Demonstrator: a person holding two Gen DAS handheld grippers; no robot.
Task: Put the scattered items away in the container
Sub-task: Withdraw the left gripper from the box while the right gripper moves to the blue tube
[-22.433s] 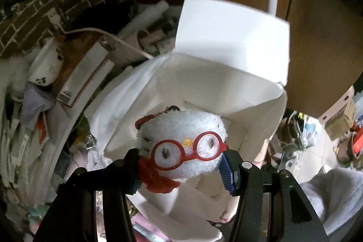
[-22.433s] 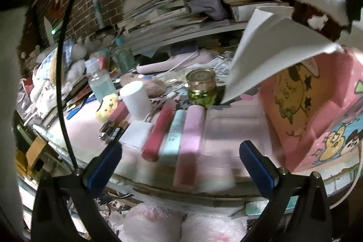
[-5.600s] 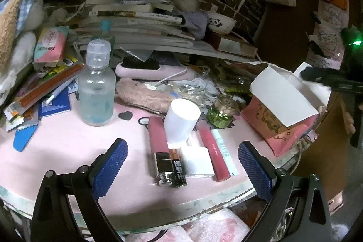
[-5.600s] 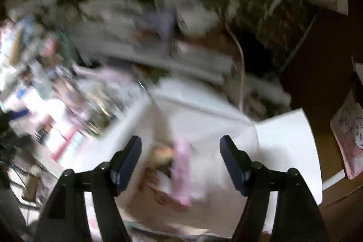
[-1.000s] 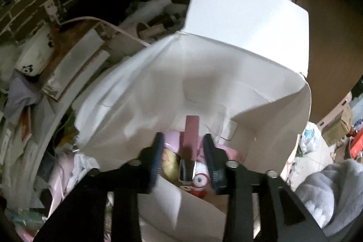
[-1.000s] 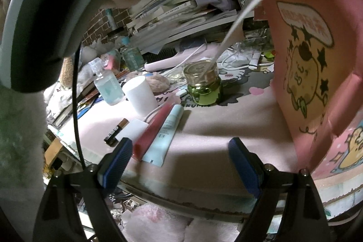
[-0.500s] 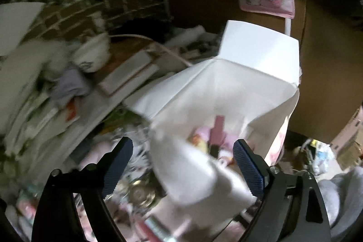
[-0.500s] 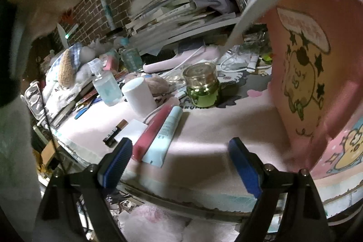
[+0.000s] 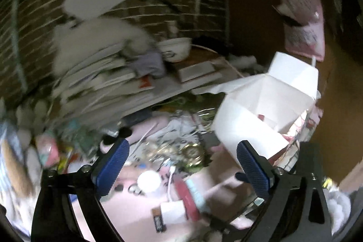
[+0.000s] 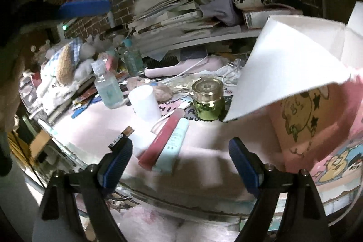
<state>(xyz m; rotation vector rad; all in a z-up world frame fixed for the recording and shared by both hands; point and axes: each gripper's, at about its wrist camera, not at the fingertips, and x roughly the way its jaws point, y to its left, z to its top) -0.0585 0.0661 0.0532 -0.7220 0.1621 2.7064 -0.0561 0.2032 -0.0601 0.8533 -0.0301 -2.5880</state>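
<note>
Matt paper bag, glossy glass jar w/ metallic lid.

No legible text; print on battery (and book spines) blurred.

Left wrist looks down, blurred; right sits low; both share table.

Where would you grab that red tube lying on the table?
Grip the red tube across its narrow width near the middle, coming from above. It lies flat with the blue tube tight against one side, so a finger may first need to wedge between them.
</note>
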